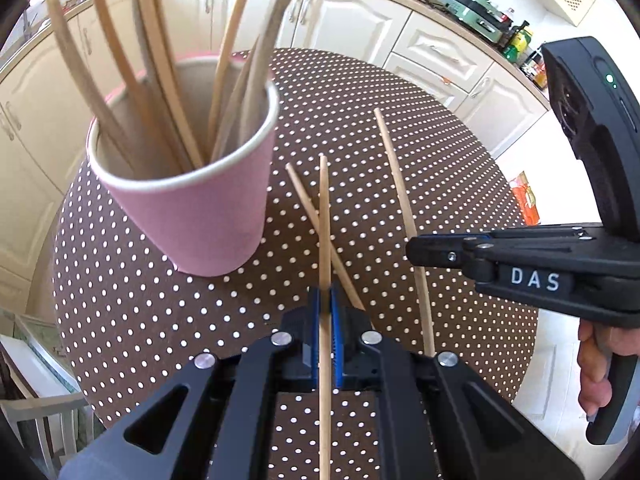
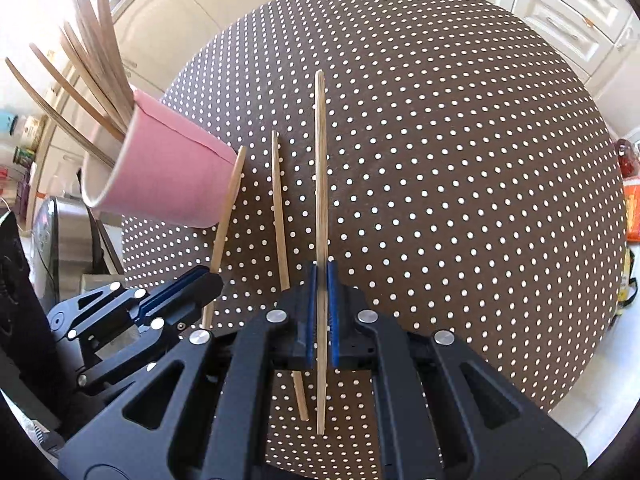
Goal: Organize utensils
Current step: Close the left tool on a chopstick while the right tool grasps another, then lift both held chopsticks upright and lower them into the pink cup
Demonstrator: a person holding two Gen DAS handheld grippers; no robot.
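Note:
A pink paper cup (image 1: pixel 192 200) stands on the brown polka-dot table (image 1: pixel 160 312) and holds several wooden chopsticks (image 1: pixel 156 64). My left gripper (image 1: pixel 325 304) is shut on one chopstick (image 1: pixel 324 216), just right of the cup. My right gripper (image 2: pixel 322 280) is shut on another chopstick (image 2: pixel 320 168); it shows in the left wrist view (image 1: pixel 424 246) at the right, over that chopstick (image 1: pixel 400 184). A third chopstick (image 2: pixel 279 208) lies loose on the table between the two held ones. The cup (image 2: pixel 168 176) and my left gripper (image 2: pixel 204 280) show at the left of the right wrist view.
Cream kitchen cabinets (image 1: pixel 352 20) run along the far side, with a green appliance (image 1: pixel 476 12) and bottles on the counter. A white chair (image 1: pixel 44 408) stands at the table's left edge. An orange package (image 1: pixel 528 200) lies on the floor at the right.

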